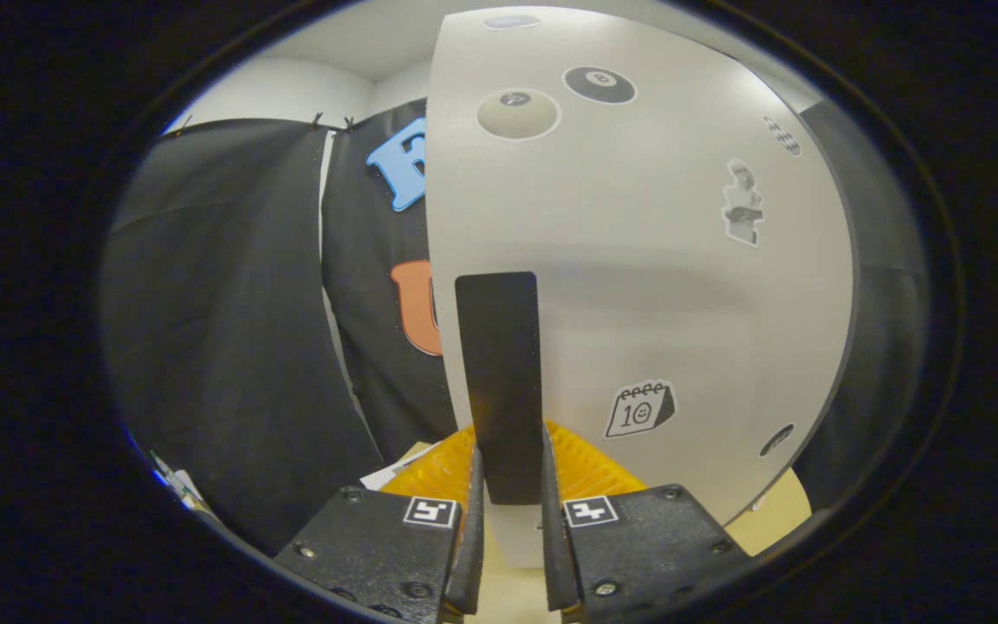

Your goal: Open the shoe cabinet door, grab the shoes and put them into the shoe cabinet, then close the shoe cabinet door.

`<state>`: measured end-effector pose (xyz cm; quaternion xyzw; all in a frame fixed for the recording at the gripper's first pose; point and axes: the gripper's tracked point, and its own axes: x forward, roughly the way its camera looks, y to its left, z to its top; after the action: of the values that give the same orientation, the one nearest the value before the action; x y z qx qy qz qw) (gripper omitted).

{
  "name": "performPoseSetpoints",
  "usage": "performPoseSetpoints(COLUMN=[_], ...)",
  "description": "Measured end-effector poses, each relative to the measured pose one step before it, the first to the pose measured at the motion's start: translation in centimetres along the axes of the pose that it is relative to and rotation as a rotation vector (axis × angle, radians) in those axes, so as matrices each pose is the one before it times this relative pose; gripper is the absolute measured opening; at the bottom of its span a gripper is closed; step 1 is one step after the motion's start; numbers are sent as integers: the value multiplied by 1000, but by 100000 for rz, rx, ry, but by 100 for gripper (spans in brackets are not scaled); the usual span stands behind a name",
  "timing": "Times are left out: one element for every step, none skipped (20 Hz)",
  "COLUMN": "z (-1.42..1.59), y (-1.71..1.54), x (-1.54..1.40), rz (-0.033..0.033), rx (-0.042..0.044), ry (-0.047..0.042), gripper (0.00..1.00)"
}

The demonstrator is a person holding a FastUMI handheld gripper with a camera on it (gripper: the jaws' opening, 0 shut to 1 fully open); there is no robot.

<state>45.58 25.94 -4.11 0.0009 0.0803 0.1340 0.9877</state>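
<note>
Door step in hand, opening or closing I cannot tell. The gripper (508,511) has its fingers (472,529) pinched on the flat black upright handle (499,381) of the pale grey sticker-dotted shoe cabinet door (638,286). Next move likely needs a steady arc about the hinge. Shoes hidden; cabinet interior unseen; an orange ridged object (590,468) beneath is half covered.

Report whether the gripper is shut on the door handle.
Shut on it: both fingers press the sides of the black handle on the white door.
</note>
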Motion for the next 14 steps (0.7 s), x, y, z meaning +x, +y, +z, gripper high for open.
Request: performPoseSetpoints(z=[-156, -100, -240, -158, -202, -208, -273, -227, -191, -118, -219, -133, -116, -55], y=[-25, -179, -385, -168, -294, -389, -480, -478, -490, -548, -548, -612, -658, -714], x=[-1071, -1097, -1413, -1303, -1124, -1152, -998, -1042, -1057, -1044, -902, -851, -885, -760], rz=[198, -51, -149, -211, -217, -306, -208, -241, -522, -1124, -1290, -1341, -1056, -762], rx=[-843, -667, -271, -177, -217, -404, -469, 117, 259, -415, -765, -517, 32, 894], ry=[-126, -81, -343, 61, -187, -335, -651, -468, -638, -630, -747, -507, -430, -97], gripper=[32, 31, 31, 31, 31, 30, 30, 29, 29, 29, 29, 29, 29, 28])
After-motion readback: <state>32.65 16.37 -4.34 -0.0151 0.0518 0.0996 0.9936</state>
